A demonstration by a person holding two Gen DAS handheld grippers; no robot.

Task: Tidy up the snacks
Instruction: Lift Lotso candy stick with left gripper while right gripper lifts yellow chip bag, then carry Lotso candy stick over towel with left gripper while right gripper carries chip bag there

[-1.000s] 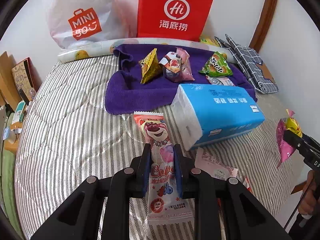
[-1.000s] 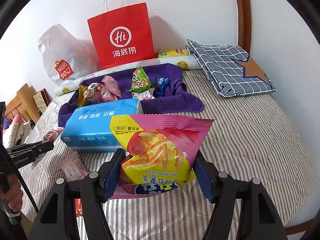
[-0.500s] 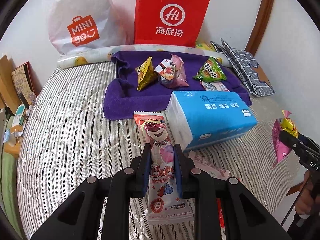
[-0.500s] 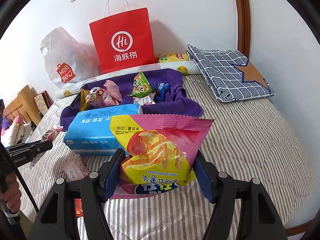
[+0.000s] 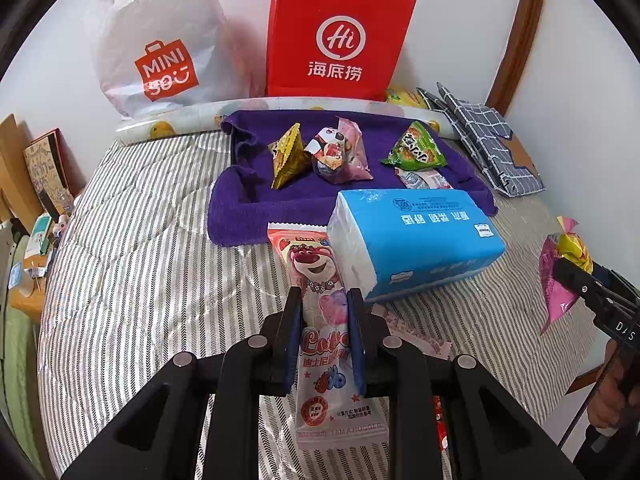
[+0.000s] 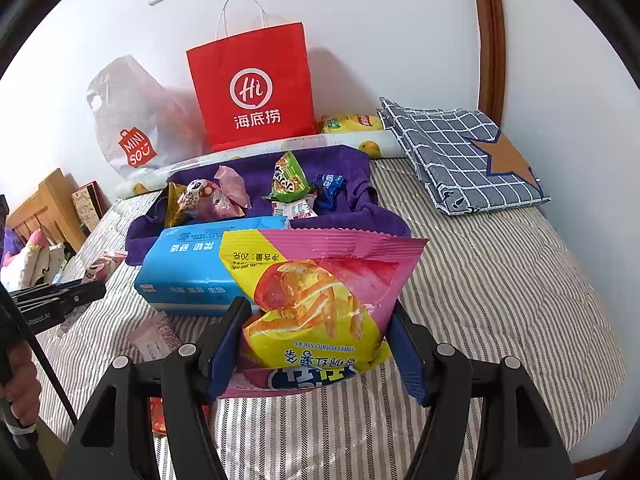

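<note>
On a striped bed, both grippers hold snacks above the mattress. The left gripper [image 5: 323,344] is clamped on a long pink bear-print snack packet [image 5: 320,300]. The right gripper [image 6: 316,344] is clamped on a pink-and-yellow sweet potato stick bag [image 6: 320,300]. Over the last second nothing has shifted — both grips stay steady, neither hand has travelled. The purple towel [image 5: 248,208] with sorted snacks lies toward twelve o'clock, behind a blue tissue pack [image 5: 416,240] — so delivery there probably remains ahead.

Bright, even light, sharp focus; fisheye bending and dark vignette at edges.
</note>
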